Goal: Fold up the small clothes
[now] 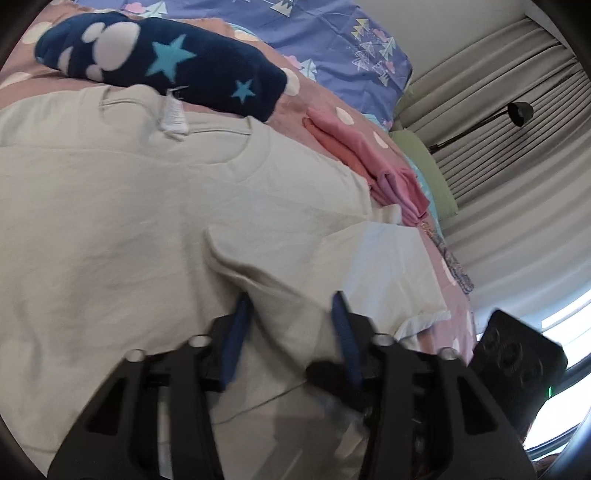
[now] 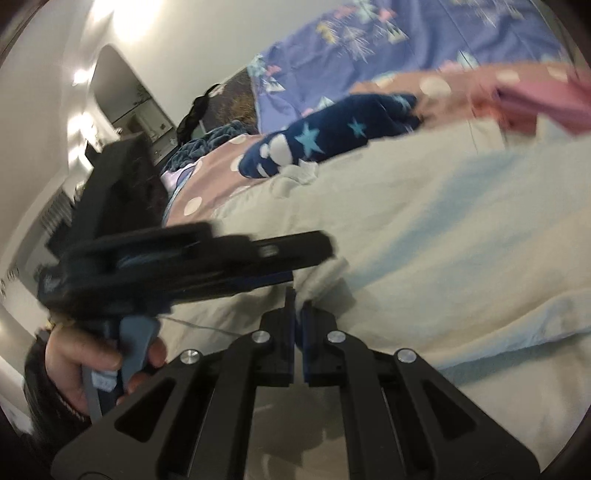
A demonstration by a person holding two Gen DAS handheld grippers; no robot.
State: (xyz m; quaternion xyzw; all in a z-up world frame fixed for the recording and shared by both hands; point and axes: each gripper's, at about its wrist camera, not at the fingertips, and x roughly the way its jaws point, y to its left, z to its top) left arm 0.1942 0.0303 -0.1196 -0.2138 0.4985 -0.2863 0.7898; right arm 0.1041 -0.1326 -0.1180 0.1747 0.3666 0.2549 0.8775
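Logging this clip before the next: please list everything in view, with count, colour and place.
T-shirt: one, cream, spread across the bed, nearest the cameras.
Fleece garment: one, navy with stars and white blobs, beyond the shirt's collar.
Folded clothes: one small stack, pink, beside the shirt.
Bedsheet: one, dusty pink with white dots, under everything.
Duvet: one, purple with tree print, far end of bed.
Lamp: one, black, by the curtains.
Left claw: fingers apart, shirt fold between.
Right claw: shut, at the shirt's edge.
Hand: one, gripping the left handle.
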